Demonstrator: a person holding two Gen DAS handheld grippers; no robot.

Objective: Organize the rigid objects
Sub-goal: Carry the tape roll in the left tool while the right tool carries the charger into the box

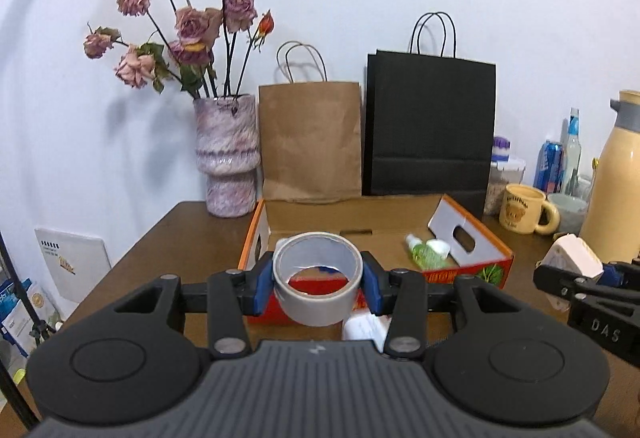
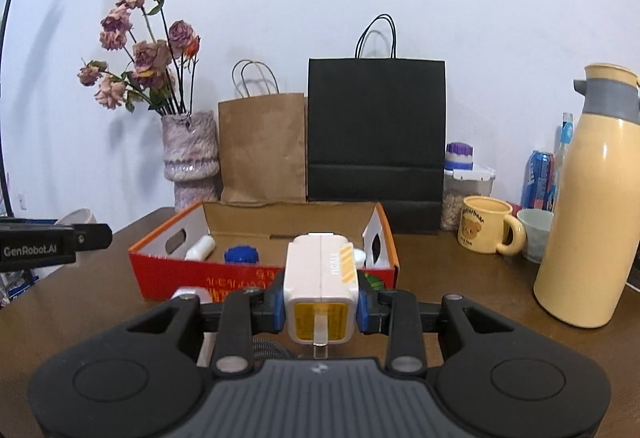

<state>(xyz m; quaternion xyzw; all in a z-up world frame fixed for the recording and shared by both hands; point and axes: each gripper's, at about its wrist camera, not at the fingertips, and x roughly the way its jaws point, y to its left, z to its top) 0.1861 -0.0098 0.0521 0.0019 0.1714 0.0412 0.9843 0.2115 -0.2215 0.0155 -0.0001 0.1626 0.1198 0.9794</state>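
My left gripper (image 1: pixel 318 286) is shut on a grey tape roll (image 1: pixel 318 302), held above the table just in front of the red cardboard box (image 1: pixel 476 274). My right gripper (image 2: pixel 320 308) is shut on a white plug adapter (image 2: pixel 320 294) with yellow labels, held in front of the same box (image 2: pixel 240 280). The adapter and right gripper also show at the right edge of the left wrist view (image 1: pixel 572 264). Inside the box lie a green bottle (image 1: pixel 426 253), a white bottle (image 2: pixel 201 248) and a blue cap (image 2: pixel 241 254).
Behind the box stand a vase of dried roses (image 1: pixel 228 157), a brown paper bag (image 1: pixel 310 141) and a black paper bag (image 1: pixel 430 125). At right are a yellow mug (image 2: pixel 486 226), a cream thermos (image 2: pixel 592 197), a can (image 2: pixel 540 179) and a food jar (image 2: pixel 466 181). A white object (image 1: pixel 366 328) lies below the tape.
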